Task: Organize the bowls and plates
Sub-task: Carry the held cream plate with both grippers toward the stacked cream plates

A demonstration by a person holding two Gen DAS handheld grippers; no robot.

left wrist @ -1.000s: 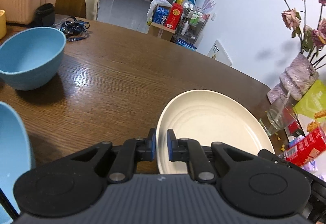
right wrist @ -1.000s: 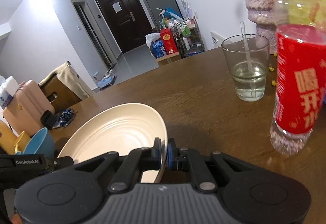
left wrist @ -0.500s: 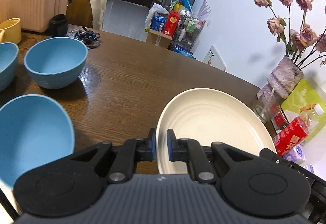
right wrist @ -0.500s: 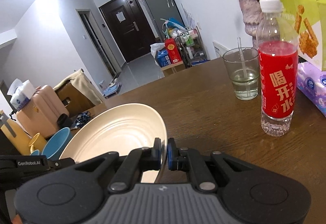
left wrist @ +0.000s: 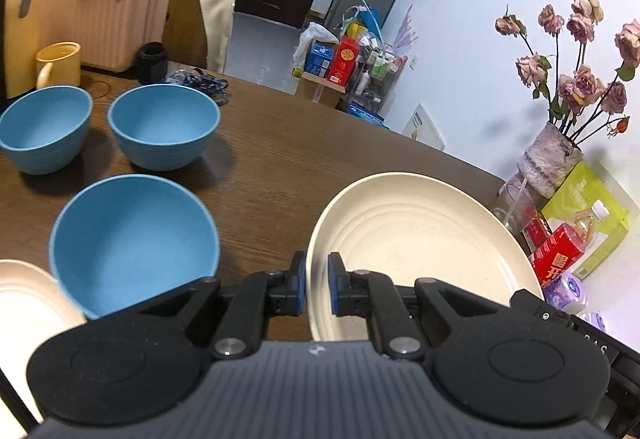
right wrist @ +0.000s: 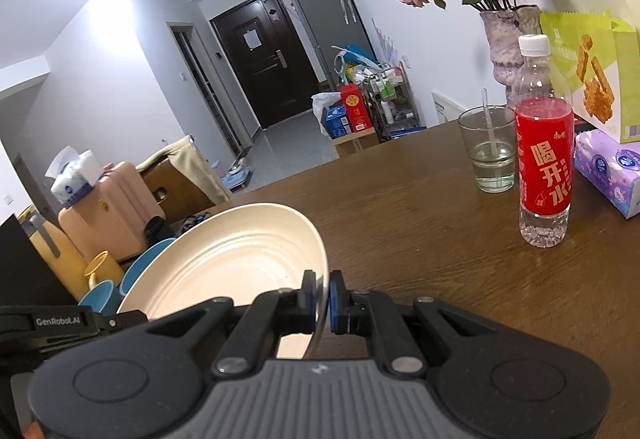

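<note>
Cream plate (left wrist: 408, 235) carried clear of the wooden table (left wrist: 280, 167), pinched at opposite rims: left gripper (left wrist: 317, 289) clamped on the near-left edge, right gripper (right wrist: 323, 299) clamped on the near-right edge, both pairs of tongs pressed together on the thin rim with only the plate's wall between the pads. Not yet set down anywhere. To the left: three blue bowls, unstacked and apart — nearest blue bowl (left wrist: 132, 239), middle blue bowl (left wrist: 164, 125), far blue bowl (left wrist: 42, 127) — plus the edge of a second cream plate (left wrist: 24, 303) at the lower left corner, apparently just beside the nearest bowl; touching or not cannot be told. Judged progress: early to middle; one plate in transit, likely bound for the second plate; bowls still to be nested; no finished stack visible. Bystanders on the right, well apart from the carried plate: red-labelled bottle (right wrist: 544, 163), glass (right wrist: 490, 151) with a stirrer, vase (right wrist: 508, 39) of dried roses, tissue pack (right wrist: 612, 171); yellow mug (left wrist: 60, 63) behind the bowls. Against the earlier frames: plate shifted leftward and upward with both grippers; bottle and glass, formerly close and large in the right view, now farther off; only one and a bit bowls in the left view then, three bowls and the second plate's edge now. Grip unchanged throughout.
</note>
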